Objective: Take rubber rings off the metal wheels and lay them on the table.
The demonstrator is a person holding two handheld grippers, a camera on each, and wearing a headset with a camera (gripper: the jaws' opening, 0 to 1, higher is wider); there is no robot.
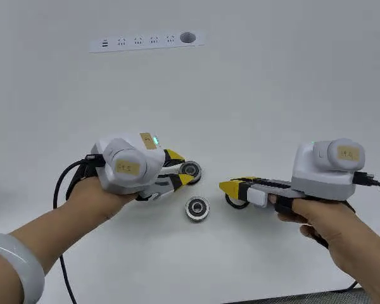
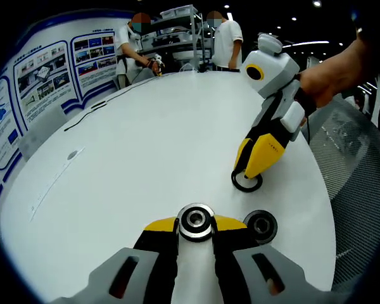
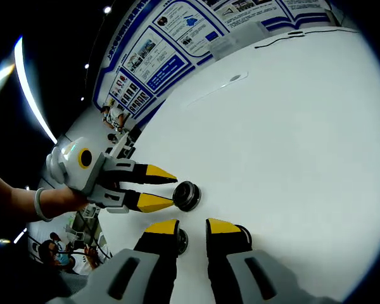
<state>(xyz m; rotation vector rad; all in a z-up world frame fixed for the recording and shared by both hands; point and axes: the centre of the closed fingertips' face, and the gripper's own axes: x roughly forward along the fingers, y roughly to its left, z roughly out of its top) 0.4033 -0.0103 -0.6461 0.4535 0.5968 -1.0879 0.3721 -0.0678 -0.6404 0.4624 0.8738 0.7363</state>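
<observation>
- Pinched tight in the left gripper [image 1: 180,168]: a metal wheel [image 1: 190,170].
- Between the right gripper's [image 3: 192,227] jaws, a small gap, nothing held.
- At that gripper's tip, on the bench [image 1: 259,101]: a black rubber ring [image 2: 247,189]; cannot tell if hooked on a jaw.
- Could drag the ring back up if lifted fast.
- Could bump the second wheel [image 1: 197,208], between both grippers, and send it rolling.
- On each gripper, a sticker [image 1: 127,168]; writing too small to read.

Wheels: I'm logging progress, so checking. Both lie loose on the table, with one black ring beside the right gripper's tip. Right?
Only one lies loose. The first wheel is clamped between the jaws of the left gripper, as the left gripper view shows; the second wheel lies loose on the table. The black ring is by the right gripper.
</observation>
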